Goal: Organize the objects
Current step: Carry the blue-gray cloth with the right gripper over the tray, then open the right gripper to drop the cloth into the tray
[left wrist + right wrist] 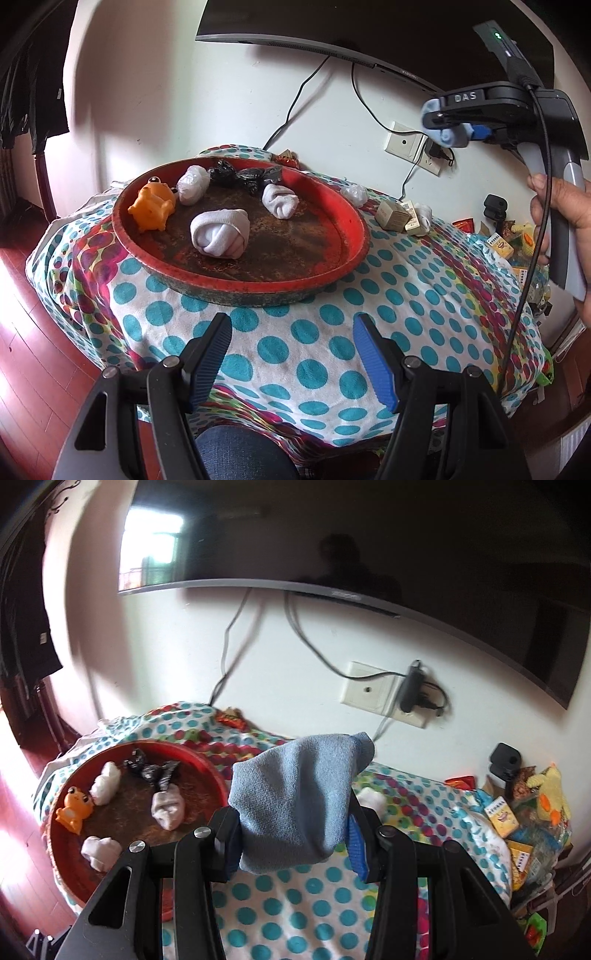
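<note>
A round red tray (354, 236) (62, 853) sits on a polka-dot cloth and holds several white rolled socks (218, 233) (168, 806), an orange toy frog (153, 205) (74, 806) and crumpled black plastic (245, 176) (151, 770). My right gripper (291, 838) is shut on a blue rolled sock (299, 801), lifted above the cloth to the right of the tray. In the left wrist view that gripper (447, 123) shows high at the right, held by a hand (565, 206). My left gripper (291, 360) stands open over the cloth in front of the tray, nothing between its fingers.
Small cardboard boxes (393, 216) and another white bundle (354, 194) lie right of the tray. Snack packets, boxes and a yellow plush duck (552, 794) crowd the far right. A wall socket (369, 692) with cables and a dark screen (369, 535) are behind. Red wooden floor (37, 332) lies left.
</note>
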A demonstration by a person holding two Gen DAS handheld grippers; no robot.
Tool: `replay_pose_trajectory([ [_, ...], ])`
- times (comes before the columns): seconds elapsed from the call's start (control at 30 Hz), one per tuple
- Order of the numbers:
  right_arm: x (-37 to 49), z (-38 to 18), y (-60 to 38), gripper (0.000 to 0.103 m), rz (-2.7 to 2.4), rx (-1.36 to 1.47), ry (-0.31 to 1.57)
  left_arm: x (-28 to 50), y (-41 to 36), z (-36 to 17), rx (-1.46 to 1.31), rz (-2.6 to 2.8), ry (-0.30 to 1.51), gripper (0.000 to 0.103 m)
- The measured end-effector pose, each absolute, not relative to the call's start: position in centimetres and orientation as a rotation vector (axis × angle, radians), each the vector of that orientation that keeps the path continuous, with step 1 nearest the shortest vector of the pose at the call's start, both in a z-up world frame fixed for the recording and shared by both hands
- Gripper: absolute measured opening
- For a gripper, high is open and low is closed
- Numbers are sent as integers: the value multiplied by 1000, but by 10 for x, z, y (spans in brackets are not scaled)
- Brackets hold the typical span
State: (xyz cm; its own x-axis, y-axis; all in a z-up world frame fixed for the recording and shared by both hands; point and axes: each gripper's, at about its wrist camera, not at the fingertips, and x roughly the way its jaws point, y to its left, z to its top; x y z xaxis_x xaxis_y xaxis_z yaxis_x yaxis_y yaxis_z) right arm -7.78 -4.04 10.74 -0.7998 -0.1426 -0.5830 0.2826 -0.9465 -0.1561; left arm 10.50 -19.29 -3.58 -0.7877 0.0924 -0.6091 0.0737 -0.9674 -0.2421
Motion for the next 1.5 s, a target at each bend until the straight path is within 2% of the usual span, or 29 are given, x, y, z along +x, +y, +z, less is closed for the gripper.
replay_pose_trajectory([
  [0.87, -62, -20, -141, 46, -2341, 1109, 461, 96, -210, -47, -1109, 2944, -482, 70],
  [1.33, -67, -52, -151, 46, -2237, 1185, 457, 90, -212, -55, -1151, 2920, -489, 70],
  [1.4, -66, -54, -151, 48, -2232, 1178, 457, 89, -212, -55, -1158, 2918, -483, 70],
  [1.47, -65, -53, -151, 58, -2221, 1170, 452, 89, -211, -56, -1165, 2911, -482, 70],
  [1.5, -64, -52, -151, 73, -2218, 1157, 447, 89, -211, -56, -1164, 2909, -483, 70],
])
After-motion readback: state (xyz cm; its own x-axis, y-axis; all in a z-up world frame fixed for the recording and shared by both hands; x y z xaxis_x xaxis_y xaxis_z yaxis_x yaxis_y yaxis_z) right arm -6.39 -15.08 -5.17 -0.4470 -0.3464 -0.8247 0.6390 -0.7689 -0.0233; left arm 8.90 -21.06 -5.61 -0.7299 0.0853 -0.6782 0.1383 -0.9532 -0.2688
